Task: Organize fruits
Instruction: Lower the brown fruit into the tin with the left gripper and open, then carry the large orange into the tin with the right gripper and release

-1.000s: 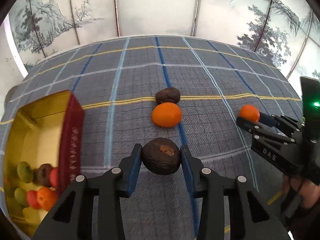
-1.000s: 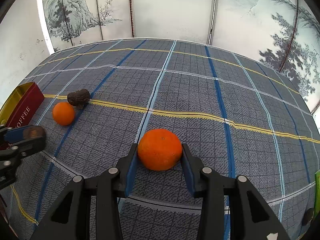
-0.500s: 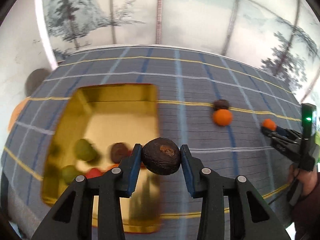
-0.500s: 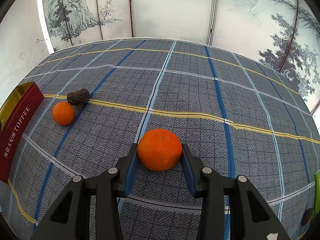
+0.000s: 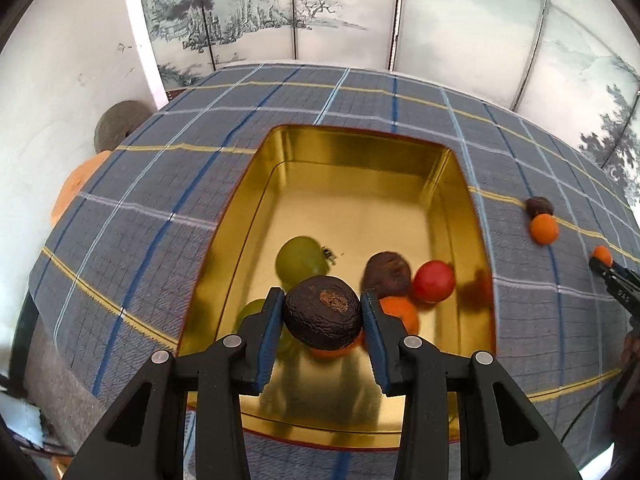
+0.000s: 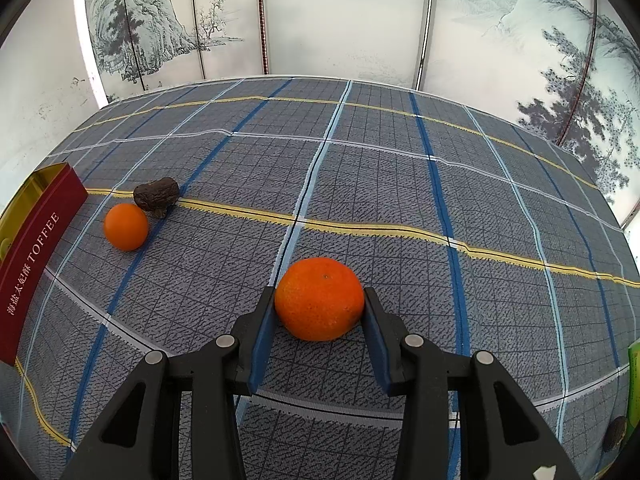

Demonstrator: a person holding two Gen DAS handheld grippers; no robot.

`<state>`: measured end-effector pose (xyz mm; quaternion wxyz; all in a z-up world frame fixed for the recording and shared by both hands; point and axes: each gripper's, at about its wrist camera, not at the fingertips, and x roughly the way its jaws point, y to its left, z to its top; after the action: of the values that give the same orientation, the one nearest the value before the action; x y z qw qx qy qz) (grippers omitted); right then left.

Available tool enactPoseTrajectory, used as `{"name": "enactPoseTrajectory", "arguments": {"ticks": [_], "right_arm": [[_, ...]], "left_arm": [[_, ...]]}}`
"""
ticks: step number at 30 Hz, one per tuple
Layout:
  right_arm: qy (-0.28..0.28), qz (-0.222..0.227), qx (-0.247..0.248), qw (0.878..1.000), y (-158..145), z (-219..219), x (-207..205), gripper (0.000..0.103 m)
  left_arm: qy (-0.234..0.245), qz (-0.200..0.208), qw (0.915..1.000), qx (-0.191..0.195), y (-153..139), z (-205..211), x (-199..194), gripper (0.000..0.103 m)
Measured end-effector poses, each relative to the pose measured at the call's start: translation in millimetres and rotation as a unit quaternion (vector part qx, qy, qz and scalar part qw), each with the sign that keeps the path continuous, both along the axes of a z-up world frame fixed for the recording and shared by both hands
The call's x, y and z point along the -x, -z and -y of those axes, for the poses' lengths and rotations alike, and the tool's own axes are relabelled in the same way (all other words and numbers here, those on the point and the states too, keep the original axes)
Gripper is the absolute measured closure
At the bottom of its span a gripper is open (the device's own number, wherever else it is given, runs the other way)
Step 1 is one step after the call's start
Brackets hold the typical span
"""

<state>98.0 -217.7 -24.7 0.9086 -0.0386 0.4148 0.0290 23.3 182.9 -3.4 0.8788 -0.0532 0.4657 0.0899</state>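
My left gripper [image 5: 322, 316] is shut on a dark brown wrinkled fruit [image 5: 322, 312] and holds it above the near end of the gold tin [image 5: 360, 148]. Inside the tin lie green fruits [image 5: 300, 260], a brown fruit [image 5: 387, 274], a red fruit [image 5: 434, 281] and an orange one [image 5: 402, 314]. My right gripper [image 6: 319, 316] is shut on an orange [image 6: 319, 304] above the cloth; it also shows in the left wrist view [image 5: 614, 276]. A second orange [image 6: 126, 226] and a brown fruit [image 6: 156, 199] lie on the cloth next to the tin's red side [image 6: 32, 264].
A blue-grey plaid cloth [image 6: 400, 208] covers the table. Painted screen panels [image 6: 344, 20] stand behind it. A green object [image 6: 634, 376] and a small dark thing [image 6: 616, 432] sit at the right edge. An orange round object [image 5: 70, 192] lies beyond the table's left edge.
My left gripper has swung left with the brown fruit, from over the cloth to above the tin. The right gripper has held still with its orange.
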Motion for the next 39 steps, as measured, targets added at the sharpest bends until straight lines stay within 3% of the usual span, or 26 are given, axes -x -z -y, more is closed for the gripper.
{"name": "enactPoseTrajectory", "arguments": {"ticks": [15, 30, 39], "right_arm": [[0.002, 0.000, 0.001, 1.000, 2, 2, 0, 0.064], [0.010, -0.002, -0.002, 1.000, 0, 2, 0, 0.065], [-0.019, 0.014, -0.033, 0.999, -23, -25, 8, 0.065]], "left_arm": [[0.011, -0.006, 0.9997, -0.019, 6, -4, 5, 0.061], [0.022, -0.005, 0.9996, -0.019, 4, -3, 12, 0.045], [0.026, 0.010, 0.9994, -0.019, 3, -1, 17, 0.038]]}}
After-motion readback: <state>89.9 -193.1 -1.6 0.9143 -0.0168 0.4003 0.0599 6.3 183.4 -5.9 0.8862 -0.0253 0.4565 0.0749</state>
